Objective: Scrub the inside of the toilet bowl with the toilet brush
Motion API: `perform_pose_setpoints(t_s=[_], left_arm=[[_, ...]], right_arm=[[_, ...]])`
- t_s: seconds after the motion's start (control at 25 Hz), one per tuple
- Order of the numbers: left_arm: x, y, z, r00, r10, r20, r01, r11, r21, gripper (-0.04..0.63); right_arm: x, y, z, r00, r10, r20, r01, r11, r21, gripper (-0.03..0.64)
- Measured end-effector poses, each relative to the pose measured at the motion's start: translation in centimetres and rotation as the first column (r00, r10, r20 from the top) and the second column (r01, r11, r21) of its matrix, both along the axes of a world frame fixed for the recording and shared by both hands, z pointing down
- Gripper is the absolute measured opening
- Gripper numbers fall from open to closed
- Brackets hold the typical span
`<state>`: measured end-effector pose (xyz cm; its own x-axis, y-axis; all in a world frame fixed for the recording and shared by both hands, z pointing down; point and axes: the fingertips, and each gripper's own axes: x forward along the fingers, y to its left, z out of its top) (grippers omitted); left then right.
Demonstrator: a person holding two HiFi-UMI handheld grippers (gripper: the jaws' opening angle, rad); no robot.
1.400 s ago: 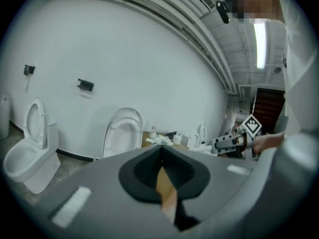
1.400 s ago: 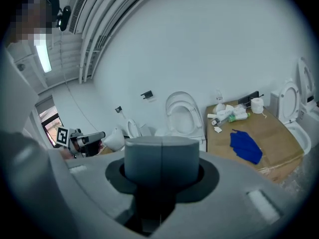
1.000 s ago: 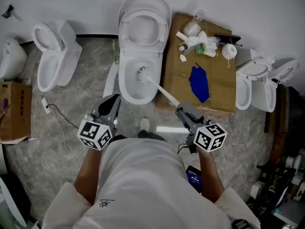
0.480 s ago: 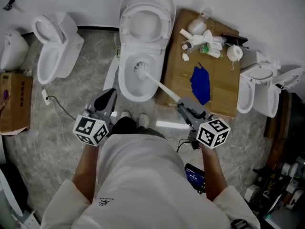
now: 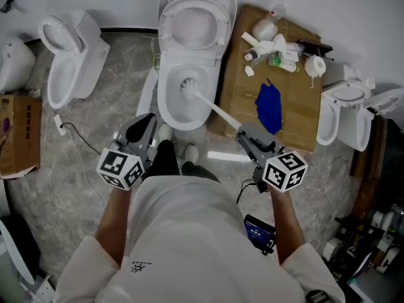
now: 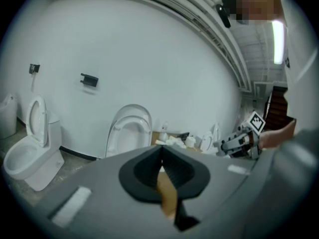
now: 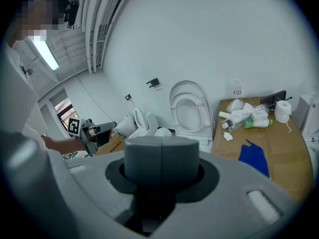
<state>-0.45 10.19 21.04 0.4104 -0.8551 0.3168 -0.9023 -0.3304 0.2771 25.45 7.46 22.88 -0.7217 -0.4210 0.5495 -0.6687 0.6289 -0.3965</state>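
A white toilet [image 5: 189, 55] stands open in the middle of the head view, its lid up against the wall. The white toilet brush [image 5: 188, 88] has its bristle head down inside the bowl [image 5: 169, 109], and its handle slants back to the right. My right gripper [image 5: 243, 133] is shut on the end of that handle; in the right gripper view the right gripper [image 7: 161, 148] shows closed jaws. To the left of the bowl my left gripper [image 5: 144, 125] hangs shut and empty. Its dark pads [image 6: 172, 169] meet in the left gripper view.
A cardboard sheet [image 5: 293, 112] right of the toilet carries a blue cloth [image 5: 268, 109], bottles [image 5: 274, 43] and a paper roll [image 5: 315, 67]. Other toilets stand at left [image 5: 63, 68] and right [image 5: 344, 115]. A cardboard box [image 5: 19, 137] and a cable [image 5: 79, 153] lie at left.
The brush head has shifted a little toward the back of the bowl. The head view has drifted, and both grippers keep nearly the same places.
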Motion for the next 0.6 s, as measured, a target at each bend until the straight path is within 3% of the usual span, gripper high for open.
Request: perform_pose_setpoints(t_s=[0.6], left_arm=[[-2.5, -5.0, 4.8, 0.996, 0.081, -0.035, -0.083, 0.994, -0.075, -0.009]], right_arm=[[-5.2, -6.4, 7.1, 0.985, -0.060, -0.159, 0.054, 0.998, -0.045, 0.147]])
